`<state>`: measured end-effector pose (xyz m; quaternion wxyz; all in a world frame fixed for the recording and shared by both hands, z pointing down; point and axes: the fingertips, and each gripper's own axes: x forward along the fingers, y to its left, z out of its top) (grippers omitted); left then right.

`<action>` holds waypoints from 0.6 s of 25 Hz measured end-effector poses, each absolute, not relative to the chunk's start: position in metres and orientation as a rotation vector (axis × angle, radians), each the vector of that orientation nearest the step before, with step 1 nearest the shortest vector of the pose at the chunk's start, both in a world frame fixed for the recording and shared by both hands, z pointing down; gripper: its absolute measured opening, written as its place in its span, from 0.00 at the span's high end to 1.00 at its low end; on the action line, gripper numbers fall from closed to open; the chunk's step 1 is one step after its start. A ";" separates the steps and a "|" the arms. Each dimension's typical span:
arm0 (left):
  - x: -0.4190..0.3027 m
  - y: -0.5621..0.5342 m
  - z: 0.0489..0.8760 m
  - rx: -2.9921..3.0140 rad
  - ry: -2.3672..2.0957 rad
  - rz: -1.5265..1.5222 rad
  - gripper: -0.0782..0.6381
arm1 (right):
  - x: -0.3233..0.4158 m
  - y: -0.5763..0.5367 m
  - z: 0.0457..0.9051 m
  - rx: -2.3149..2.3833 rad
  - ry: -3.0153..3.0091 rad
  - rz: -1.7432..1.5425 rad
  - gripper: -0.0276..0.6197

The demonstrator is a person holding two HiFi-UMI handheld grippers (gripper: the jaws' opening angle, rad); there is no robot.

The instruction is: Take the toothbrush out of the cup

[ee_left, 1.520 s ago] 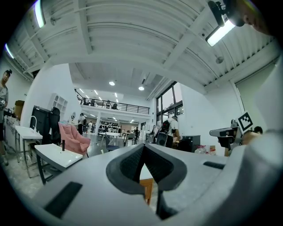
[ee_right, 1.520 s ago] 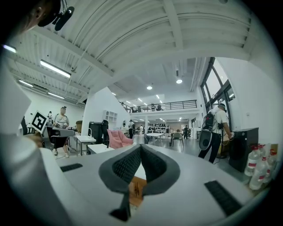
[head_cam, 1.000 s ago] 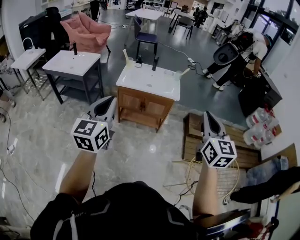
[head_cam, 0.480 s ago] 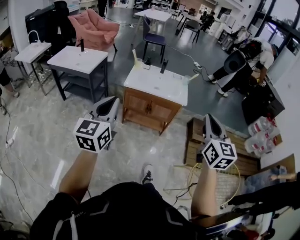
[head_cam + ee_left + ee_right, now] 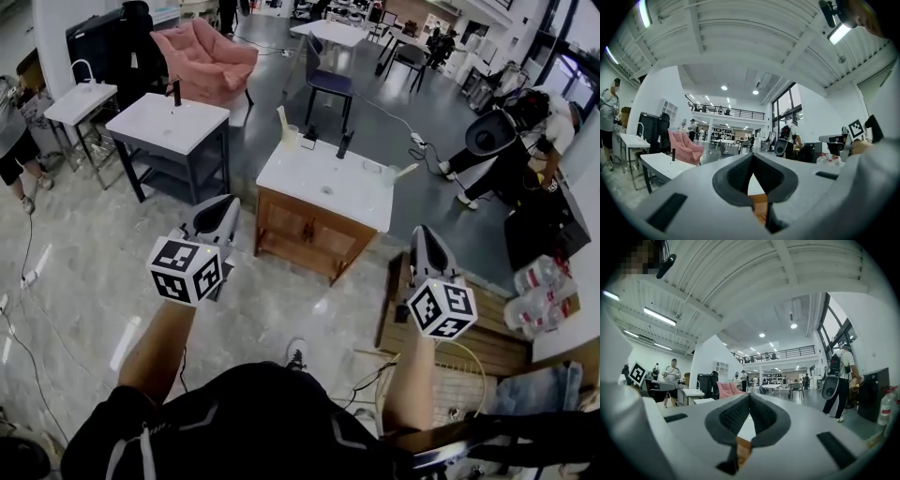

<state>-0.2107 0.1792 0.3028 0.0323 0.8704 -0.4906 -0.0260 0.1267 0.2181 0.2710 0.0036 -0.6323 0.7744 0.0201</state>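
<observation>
A wooden vanity with a white top (image 5: 323, 187) stands ahead on the floor. A cup (image 5: 292, 139) with a pale toothbrush (image 5: 281, 119) sits at its back left corner. A second cup (image 5: 391, 175) with a toothbrush (image 5: 409, 169) sits at the right edge. My left gripper (image 5: 225, 208) is shut and empty, well short of the vanity's left front. My right gripper (image 5: 424, 236) is also shut and empty, off the vanity's right front. In the left gripper view the left gripper (image 5: 752, 157) has its jaws closed together; in the right gripper view so does the right gripper (image 5: 749, 397).
A grey table with a white top (image 5: 169, 122) stands left of the vanity, a pink armchair (image 5: 202, 52) behind it. A wooden pallet (image 5: 469, 323) and water bottles (image 5: 548, 286) lie at the right. A person with a backpack (image 5: 506, 141) bends over at the far right. Cables (image 5: 412, 375) coil on the floor.
Both grippers and my view have advanced toward the vanity, which now sits lower and closer in the head view. Both grippers stay shut.
</observation>
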 end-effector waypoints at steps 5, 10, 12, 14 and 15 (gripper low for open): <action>-0.180 0.131 0.299 2.682 -1.537 -0.062 0.88 | 0.154 0.167 0.272 -1.966 2.474 0.064 0.95; -0.146 0.082 0.302 2.662 -1.587 -0.038 0.88 | 0.192 0.122 0.277 -1.955 2.496 0.063 0.95; -0.132 0.065 0.302 2.658 -1.612 -0.038 0.88 | 0.208 0.106 0.279 -1.953 2.497 0.065 0.95; -0.119 0.051 0.301 2.650 -1.628 -0.032 0.88 | 0.223 0.092 0.280 -1.943 2.492 0.057 0.95; -0.113 0.045 0.300 2.648 -1.634 -0.028 0.88 | 0.231 0.086 0.280 -1.940 2.489 0.052 0.95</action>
